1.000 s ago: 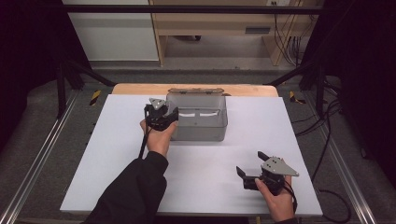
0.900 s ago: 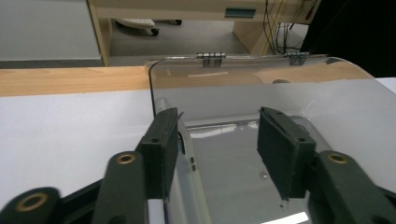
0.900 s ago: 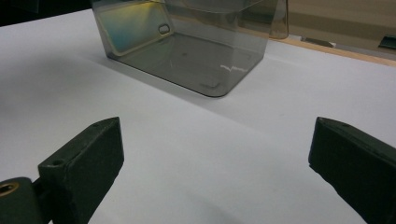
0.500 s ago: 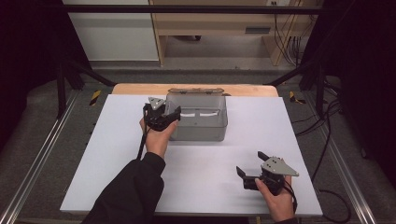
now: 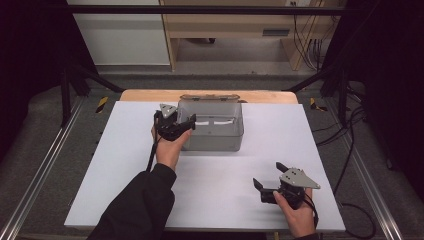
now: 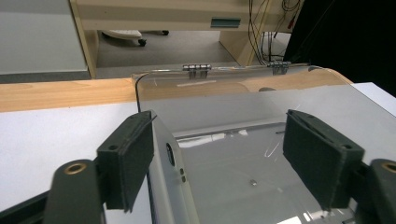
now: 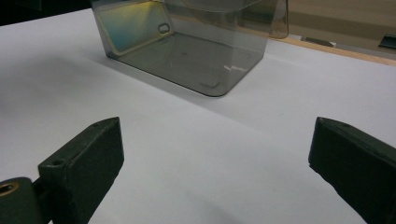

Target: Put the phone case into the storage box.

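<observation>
Your left gripper (image 5: 176, 121) straddles the left wall of the clear box (image 5: 212, 132) near the bench's far edge; its jaws have just been opening, and the pads stand off the wall. Your right gripper (image 5: 270, 181) rests wide open and empty near the bench's (image 5: 110, 170) near right corner, well apart from the box.

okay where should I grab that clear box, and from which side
Grip the box by its left wall, coming from above on the left gripper's side: the lid is swung back on its hinges, so the thin upright rim is exposed. The jaws, just opened, already straddle that wall.
</observation>
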Tool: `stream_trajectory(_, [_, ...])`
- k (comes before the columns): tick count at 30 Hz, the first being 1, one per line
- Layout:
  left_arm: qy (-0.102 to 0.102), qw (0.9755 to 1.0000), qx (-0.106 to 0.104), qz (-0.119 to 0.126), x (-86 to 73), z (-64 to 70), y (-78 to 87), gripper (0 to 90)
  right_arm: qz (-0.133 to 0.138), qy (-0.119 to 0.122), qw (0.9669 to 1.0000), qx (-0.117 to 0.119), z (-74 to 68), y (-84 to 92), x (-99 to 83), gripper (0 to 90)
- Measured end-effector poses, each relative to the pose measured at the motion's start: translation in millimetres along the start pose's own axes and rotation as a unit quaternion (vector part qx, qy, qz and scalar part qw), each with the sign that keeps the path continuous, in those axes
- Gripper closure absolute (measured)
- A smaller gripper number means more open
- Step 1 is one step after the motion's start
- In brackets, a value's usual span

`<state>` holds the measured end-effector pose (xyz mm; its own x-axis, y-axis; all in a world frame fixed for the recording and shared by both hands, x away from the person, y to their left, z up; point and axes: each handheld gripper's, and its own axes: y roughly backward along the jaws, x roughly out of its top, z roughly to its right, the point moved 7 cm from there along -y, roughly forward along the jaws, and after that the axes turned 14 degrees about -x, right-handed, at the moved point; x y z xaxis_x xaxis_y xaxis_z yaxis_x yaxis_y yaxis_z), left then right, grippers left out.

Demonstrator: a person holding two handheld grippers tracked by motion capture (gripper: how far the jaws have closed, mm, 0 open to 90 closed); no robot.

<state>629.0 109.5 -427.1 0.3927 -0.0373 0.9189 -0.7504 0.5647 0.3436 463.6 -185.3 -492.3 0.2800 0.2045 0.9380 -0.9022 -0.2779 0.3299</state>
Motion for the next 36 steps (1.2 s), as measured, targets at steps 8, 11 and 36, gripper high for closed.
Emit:
stream_trajectory(8, [-0.001, 0.9993, -0.033, 0.018, 3.3, 3.4, -2.3, 10.5, 0.000, 0.001, 1.0000, 0.000, -0.3, 0.1, 0.0, 3.7])
stream_trajectory(11, [-0.005, 0.9988, -0.042, 0.024, 4.5, 4.6, -2.2, 5.8, 0.000, 0.002, 1.0000, 0.000, 0.0, -0.2, -0.1, 3.7])
stream_trajectory(36, [-0.049, 0.9940, -0.075, 0.063, 17.3, 12.2, 10.8, 2.4, 0.000, 0.001, 1.0000, 0.001, -0.4, 0.0, 0.1, 3.4])
